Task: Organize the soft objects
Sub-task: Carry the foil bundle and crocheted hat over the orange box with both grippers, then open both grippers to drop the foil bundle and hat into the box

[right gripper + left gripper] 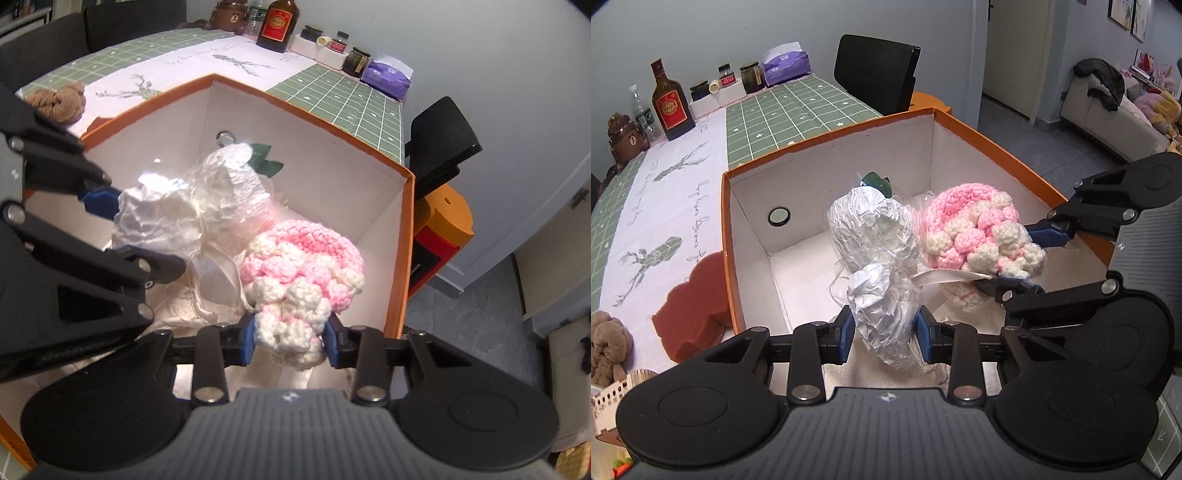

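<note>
My left gripper (884,334) is shut on a white flower wrapped in clear crinkled film (879,258), held over the open orange box (827,142) with white inner walls. My right gripper (290,338) is shut on a pink and white crocheted flower (301,266), held beside the wrapped one inside the box mouth. In the right wrist view the wrapped flower (207,210) sits left of the crocheted one, with the left gripper's fingers (99,201) on it. The crocheted flower (979,229) and right gripper (1030,258) show at the right of the left wrist view.
A red-brown sponge piece (692,310) and a brown plush toy (607,347) lie on the tablecloth left of the box. Bottles and jars (670,101), a purple tissue pack (786,62) and a bear figure stand at the table's far end. A black chair (875,72) stands behind.
</note>
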`<state>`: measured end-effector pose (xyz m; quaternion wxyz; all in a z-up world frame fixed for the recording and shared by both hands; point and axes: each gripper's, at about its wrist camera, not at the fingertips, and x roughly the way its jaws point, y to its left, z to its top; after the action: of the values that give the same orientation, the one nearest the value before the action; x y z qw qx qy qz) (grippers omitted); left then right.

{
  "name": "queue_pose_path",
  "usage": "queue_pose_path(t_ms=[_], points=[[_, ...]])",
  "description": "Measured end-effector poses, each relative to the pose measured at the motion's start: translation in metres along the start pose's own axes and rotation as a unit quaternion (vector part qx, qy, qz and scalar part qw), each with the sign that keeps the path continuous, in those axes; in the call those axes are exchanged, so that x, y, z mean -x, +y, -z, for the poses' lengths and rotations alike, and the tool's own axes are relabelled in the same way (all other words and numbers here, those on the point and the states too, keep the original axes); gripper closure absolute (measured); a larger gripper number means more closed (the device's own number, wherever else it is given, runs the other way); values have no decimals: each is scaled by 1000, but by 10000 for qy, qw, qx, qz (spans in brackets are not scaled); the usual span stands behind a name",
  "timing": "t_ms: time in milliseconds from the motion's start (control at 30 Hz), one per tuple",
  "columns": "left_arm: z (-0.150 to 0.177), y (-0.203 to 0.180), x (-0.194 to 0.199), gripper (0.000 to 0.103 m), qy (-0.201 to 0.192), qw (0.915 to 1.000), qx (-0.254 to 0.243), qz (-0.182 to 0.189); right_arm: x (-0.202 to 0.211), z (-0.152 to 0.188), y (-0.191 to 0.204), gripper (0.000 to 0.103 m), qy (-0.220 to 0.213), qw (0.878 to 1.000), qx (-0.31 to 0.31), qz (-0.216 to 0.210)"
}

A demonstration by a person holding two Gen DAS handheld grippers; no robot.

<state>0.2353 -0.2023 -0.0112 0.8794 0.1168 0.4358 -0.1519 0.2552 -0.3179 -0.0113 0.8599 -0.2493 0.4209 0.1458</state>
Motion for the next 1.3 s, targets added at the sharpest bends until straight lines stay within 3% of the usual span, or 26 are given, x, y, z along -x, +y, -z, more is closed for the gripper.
queue_pose_path(t_ms=[267, 400, 533, 667, 733, 867, 1133, 1300], points=[[-5, -1, 2, 58, 188, 9998, 66, -82, 4, -3, 0, 58, 146, 9996, 237, 89], [-6, 1, 10, 40, 152, 9998, 82, -98, 9, -4, 4, 48, 232, 9985, 469, 130], [-7, 5, 20, 40, 188, 9996, 209, 62, 21, -9, 6, 36, 266, 9975, 615, 226], [-7, 7, 36, 40, 97, 9995, 256, 172, 35, -13, 9, 36, 327, 9958, 807, 266], [-6, 10, 46, 40, 12, 9992, 324, 223, 44, -15, 12, 35, 322, 9951, 864, 354], [-2, 20, 66, 40, -191, 9981, 507, 290, 66, -18, 17, 20, 158, 9942, 902, 559], [22, 44, 106, 40, -784, 9930, 849, 251, 110, -15, 33, 20, -367, 9951, 572, 725], [49, 55, 134, 40, -1356, 9865, 916, -47, 134, -6, 49, 20, -945, 9936, -21, 610]])
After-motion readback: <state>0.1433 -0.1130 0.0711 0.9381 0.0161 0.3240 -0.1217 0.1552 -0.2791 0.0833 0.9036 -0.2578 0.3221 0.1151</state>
